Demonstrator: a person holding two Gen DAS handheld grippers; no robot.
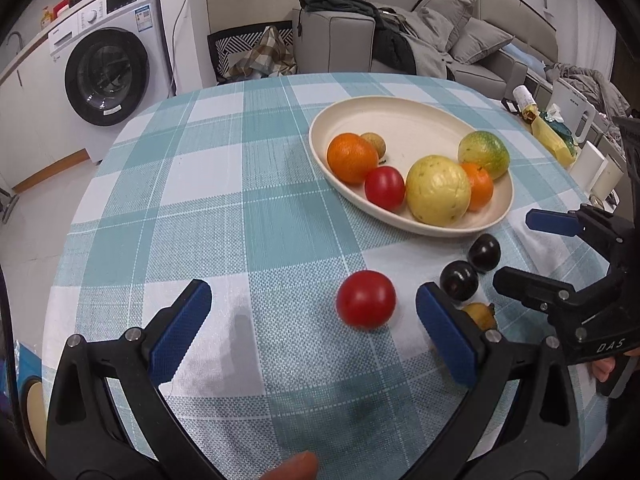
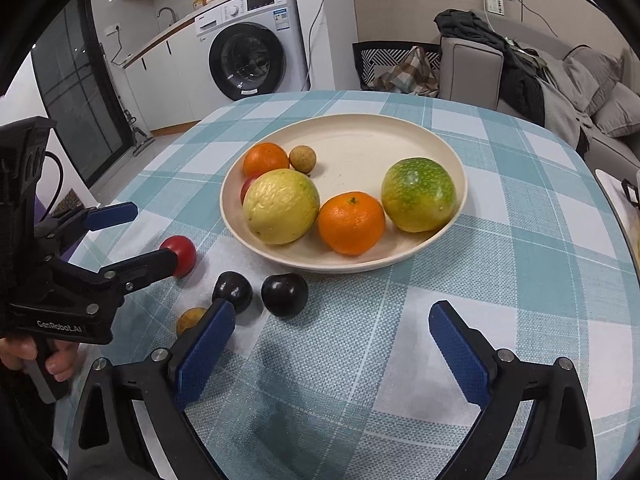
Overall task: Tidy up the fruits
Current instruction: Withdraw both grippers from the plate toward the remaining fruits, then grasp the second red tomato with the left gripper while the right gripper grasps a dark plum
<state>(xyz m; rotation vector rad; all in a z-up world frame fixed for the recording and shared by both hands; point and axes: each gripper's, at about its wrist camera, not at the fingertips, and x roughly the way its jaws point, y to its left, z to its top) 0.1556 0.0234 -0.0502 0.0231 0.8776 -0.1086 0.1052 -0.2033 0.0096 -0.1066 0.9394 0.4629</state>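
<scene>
Both handheld tools hang over the teal-and-white checked tablecloth [image 1: 224,208], each with its blue-padded fingers spread wide and gripping nothing. The left gripper [image 1: 314,316] frames a loose red tomato [image 1: 366,299] lying on the cloth, nearer its right-hand pad but not touching it. The right gripper [image 2: 332,336] sits low on the near side of the table. Just beyond its left finger lie two dark purple plums [image 2: 285,294], close together, with a small yellowish fruit [image 2: 190,318] partly hidden beside them. Farther back stands the cream oval plate [image 2: 360,136], holding two oranges [image 2: 351,222], a pale yellow round fruit [image 2: 281,206], a green-and-yellow mottled fruit [image 2: 418,194], a small brown fruit [image 2: 303,159] and another red tomato [image 1: 385,189].
</scene>
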